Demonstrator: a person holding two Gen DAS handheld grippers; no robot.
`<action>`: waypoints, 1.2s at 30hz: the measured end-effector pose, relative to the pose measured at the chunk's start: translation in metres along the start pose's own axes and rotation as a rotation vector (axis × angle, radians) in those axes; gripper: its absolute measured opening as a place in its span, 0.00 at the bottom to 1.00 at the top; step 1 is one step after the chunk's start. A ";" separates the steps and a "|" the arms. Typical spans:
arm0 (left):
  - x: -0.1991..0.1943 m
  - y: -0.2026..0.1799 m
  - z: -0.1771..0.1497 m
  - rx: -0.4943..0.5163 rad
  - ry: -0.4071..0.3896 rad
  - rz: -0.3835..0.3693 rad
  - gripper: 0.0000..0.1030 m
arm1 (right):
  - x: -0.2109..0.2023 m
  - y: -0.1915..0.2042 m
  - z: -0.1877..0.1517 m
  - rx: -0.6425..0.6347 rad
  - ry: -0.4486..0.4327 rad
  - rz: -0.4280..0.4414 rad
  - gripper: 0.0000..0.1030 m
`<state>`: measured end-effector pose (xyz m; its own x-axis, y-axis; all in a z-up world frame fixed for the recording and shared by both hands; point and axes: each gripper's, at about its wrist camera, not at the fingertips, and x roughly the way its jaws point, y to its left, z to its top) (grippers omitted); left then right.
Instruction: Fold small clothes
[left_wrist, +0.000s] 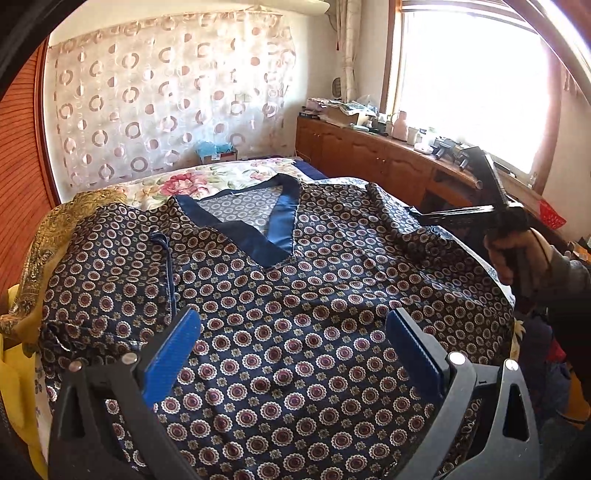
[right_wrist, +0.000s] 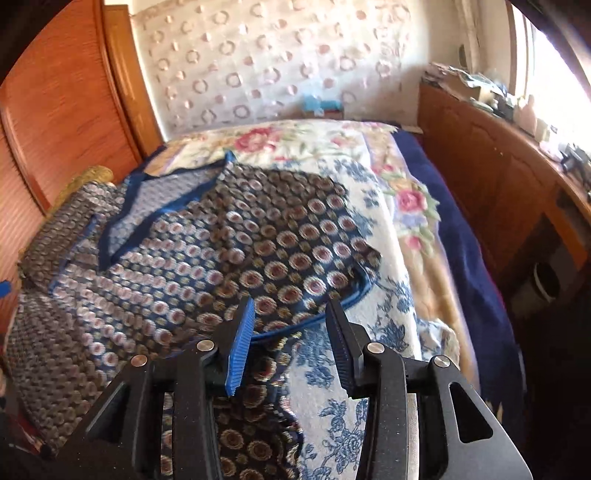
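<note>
A navy V-neck top (left_wrist: 295, 295) with a round medallion print and blue trim lies spread flat on the bed. Its sleeve on the left is folded in over the body, with the blue cuff edge (left_wrist: 166, 258) showing. My left gripper (left_wrist: 293, 332) hovers over the lower middle of the top, open wide with nothing between its fingers. In the right wrist view the top (right_wrist: 221, 251) fills the left half. My right gripper (right_wrist: 291, 332) stands open just above the blue-edged sleeve hem (right_wrist: 332, 306), and its pads do not press on the cloth. A hand (left_wrist: 517, 258) holds that gripper at the top's right side.
A floral bed cover (right_wrist: 399, 206) lies under the top, with a dark blue blanket (right_wrist: 469, 258) along the right edge. A wooden cabinet (left_wrist: 369, 155) with clutter runs under the window. A gold-patterned cloth (left_wrist: 48, 236) lies at the left by a wooden wardrobe (right_wrist: 55, 110).
</note>
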<state>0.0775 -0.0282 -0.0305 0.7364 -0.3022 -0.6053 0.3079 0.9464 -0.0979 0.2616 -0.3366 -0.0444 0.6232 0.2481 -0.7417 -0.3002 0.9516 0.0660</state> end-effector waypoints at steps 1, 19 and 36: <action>0.000 0.000 -0.001 0.000 0.004 0.001 0.98 | 0.003 -0.001 -0.001 0.001 0.010 -0.015 0.39; -0.001 0.002 -0.007 -0.020 0.012 0.000 0.98 | 0.032 -0.016 0.016 0.088 0.043 0.039 0.03; -0.009 0.017 -0.009 -0.059 -0.008 0.023 0.98 | 0.005 0.066 0.064 -0.108 -0.112 0.135 0.40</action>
<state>0.0709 -0.0081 -0.0340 0.7474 -0.2811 -0.6019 0.2551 0.9581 -0.1306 0.2913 -0.2608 -0.0014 0.6467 0.3964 -0.6516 -0.4582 0.8849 0.0836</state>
